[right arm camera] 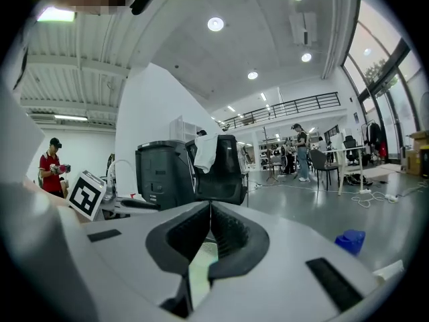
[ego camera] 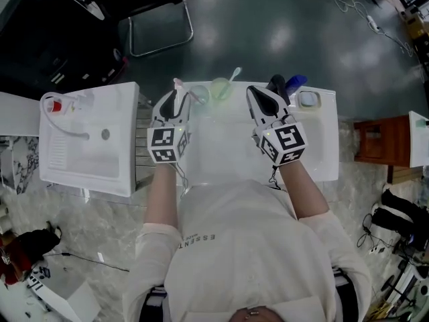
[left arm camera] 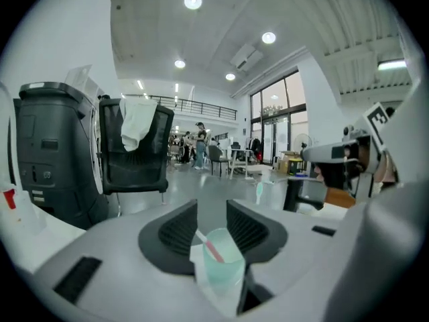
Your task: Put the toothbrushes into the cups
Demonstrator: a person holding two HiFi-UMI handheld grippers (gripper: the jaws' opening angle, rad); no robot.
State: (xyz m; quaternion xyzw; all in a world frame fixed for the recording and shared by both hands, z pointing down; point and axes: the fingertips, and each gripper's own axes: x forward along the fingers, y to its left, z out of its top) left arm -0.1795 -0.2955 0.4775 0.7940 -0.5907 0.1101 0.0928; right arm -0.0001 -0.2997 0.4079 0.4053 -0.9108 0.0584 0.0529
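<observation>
In the head view a clear cup with a pink toothbrush leaning in it stands at the far edge of the white counter. Beside it is a green cup holding a pale toothbrush. My left gripper is just left of the clear cup, jaws open. In the left gripper view that cup and its pink toothbrush sit low in front of the spread left gripper, pads clear of it. My right gripper is right of the green cup, shut and empty.
A white washbasin with a tap sits to the left. A soap dish and a blue object lie at the counter's far right. A black chair stands beyond the counter, and a wooden stool to the right.
</observation>
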